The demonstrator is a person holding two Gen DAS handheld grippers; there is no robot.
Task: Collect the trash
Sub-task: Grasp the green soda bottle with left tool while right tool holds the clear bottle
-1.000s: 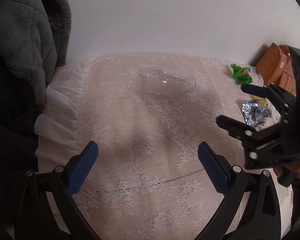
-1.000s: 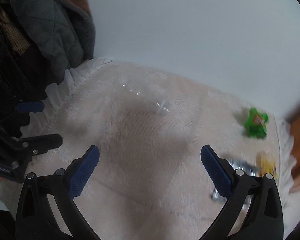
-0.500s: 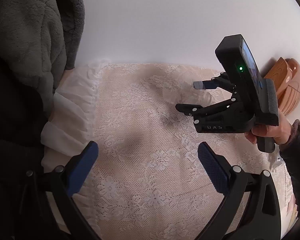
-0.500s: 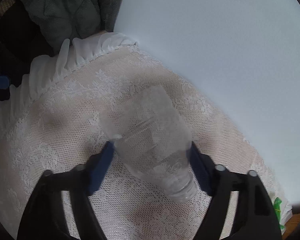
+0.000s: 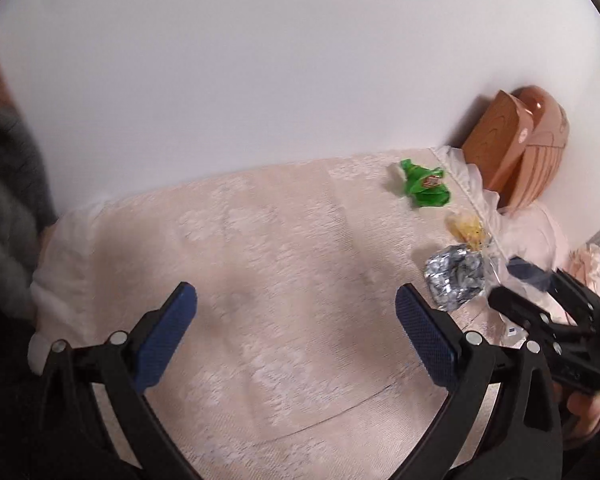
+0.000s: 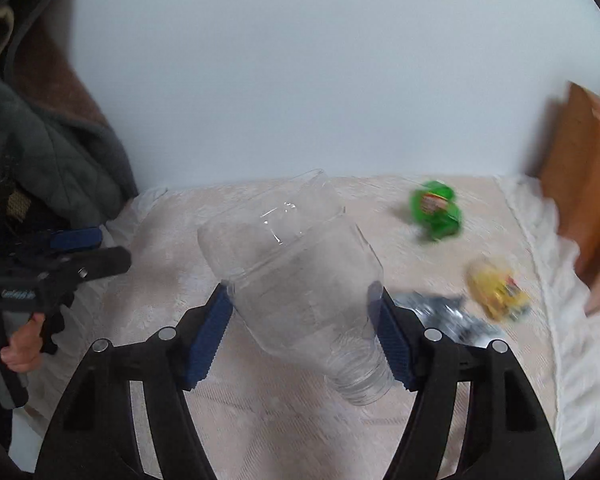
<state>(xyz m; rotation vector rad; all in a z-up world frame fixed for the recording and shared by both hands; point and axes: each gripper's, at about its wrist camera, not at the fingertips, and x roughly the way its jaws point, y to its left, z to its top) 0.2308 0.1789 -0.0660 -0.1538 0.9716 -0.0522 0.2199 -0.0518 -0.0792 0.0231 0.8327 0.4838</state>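
Observation:
My right gripper (image 6: 302, 328) is shut on a clear plastic bottle (image 6: 296, 280), its neck pointing toward the camera, held above the lace tablecloth (image 6: 172, 300). A green wrapper (image 6: 436, 210), a yellow wrapper (image 6: 496, 290) and a crumpled silver foil (image 6: 448, 316) lie to the right on the cloth. My left gripper (image 5: 296, 332) is open and empty over the cloth; the green wrapper (image 5: 426, 188), yellow wrapper (image 5: 468, 230) and foil (image 5: 454, 280) lie to its right. The right gripper (image 5: 540, 300) shows at the left wrist view's right edge.
A white wall rises behind the table. Grey and brown clothing (image 6: 52, 152) hangs at the left. An orange-brown wooden object (image 5: 516, 148) stands off the table's right end. The cloth's white frilled edge (image 5: 60, 264) marks the left side.
My right gripper closed on the bottle, lifted it off the cloth and drew back to the right. My left gripper stayed open and turned to the right.

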